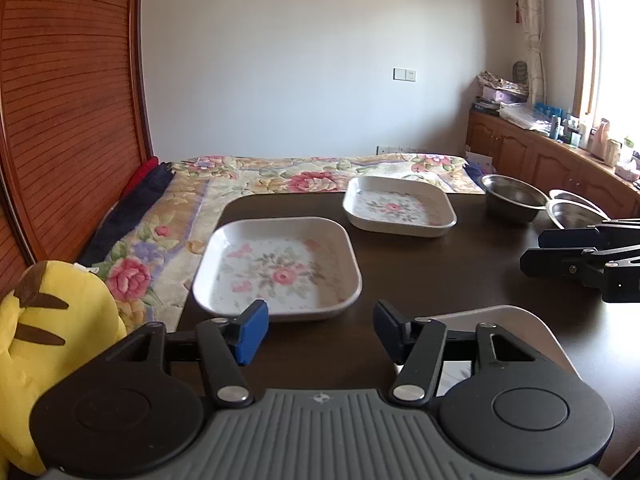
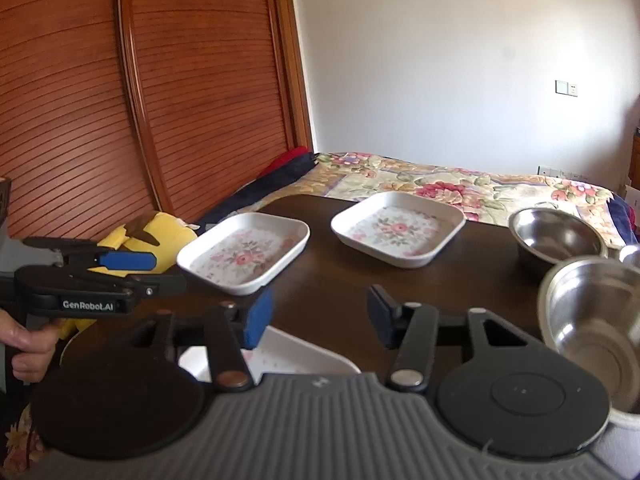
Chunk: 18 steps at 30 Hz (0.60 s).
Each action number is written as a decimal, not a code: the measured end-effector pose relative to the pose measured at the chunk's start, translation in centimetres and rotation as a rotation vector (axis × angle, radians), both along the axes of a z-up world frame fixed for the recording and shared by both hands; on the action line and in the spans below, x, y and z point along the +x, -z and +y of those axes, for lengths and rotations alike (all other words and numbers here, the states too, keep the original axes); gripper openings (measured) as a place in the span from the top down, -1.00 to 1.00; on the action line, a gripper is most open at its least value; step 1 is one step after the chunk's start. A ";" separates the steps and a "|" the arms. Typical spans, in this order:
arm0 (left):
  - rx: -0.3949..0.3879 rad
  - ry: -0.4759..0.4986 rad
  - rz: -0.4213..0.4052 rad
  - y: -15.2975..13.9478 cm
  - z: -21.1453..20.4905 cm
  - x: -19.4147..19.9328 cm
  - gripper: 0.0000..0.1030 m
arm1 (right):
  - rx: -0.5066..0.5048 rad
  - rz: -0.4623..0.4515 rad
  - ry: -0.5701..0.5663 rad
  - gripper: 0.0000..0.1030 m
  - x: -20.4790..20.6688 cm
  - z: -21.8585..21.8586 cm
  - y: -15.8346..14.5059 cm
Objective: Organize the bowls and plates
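On the dark table (image 1: 440, 264), floral square plates (image 1: 280, 264) and steel bowls (image 2: 556, 236) sit unstacked; your left gripper (image 1: 320, 332) and right gripper (image 2: 320, 316) gape empty.

Both views are taken from low over the near edge of the dark table (image 1: 460, 264), facing across it toward the bed (image 1: 280, 176) and white wall. The left wrist view is set at the table's left and aimed straight ahead, with the near plate (image 1: 280, 268) close before it. The right wrist view is set further right and turned leftward, toward the wooden doors (image 2: 140, 100). The near plate (image 2: 244, 252), the far plate (image 2: 400, 228) and the bowls (image 2: 556, 236) are shared by both.
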State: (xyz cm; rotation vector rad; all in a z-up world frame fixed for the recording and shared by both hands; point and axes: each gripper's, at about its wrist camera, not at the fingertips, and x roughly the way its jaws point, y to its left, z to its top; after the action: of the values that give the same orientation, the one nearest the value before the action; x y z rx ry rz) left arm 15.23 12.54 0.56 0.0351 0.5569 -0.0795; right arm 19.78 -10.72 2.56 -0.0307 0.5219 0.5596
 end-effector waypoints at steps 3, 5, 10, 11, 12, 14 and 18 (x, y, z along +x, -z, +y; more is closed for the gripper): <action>0.005 -0.010 0.002 -0.1 0.6 1.0 -0.35 | -0.010 0.003 -0.019 -0.15 1.1 1.1 -0.1; 0.008 -0.014 0.002 0.0 1.1 1.7 -0.37 | -0.018 0.006 -0.031 -0.16 1.8 1.9 -0.1; 0.011 -0.023 0.003 0.0 2.4 3.4 -0.45 | -0.028 0.027 -0.056 -0.39 3.5 3.8 0.2; 0.013 -0.025 0.004 0.1 2.7 3.7 -0.45 | -0.024 0.035 -0.061 -0.40 3.9 4.0 0.2; 0.015 -0.028 0.004 0.1 3.0 4.0 -0.45 | -0.024 0.042 -0.065 -0.40 4.2 4.3 0.2; 0.016 -0.028 0.004 0.1 3.5 4.7 -0.45 | -0.032 0.045 -0.073 -0.40 4.8 5.0 0.2; 0.014 -0.029 0.011 0.3 4.8 6.1 -0.44 | -0.049 0.067 -0.082 -0.40 6.1 6.4 0.5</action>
State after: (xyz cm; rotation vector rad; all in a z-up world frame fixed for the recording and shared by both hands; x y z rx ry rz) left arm 21.37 17.37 0.31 0.0405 0.5687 -0.0477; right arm 25.88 -4.33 2.10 -0.0808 0.6016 0.6293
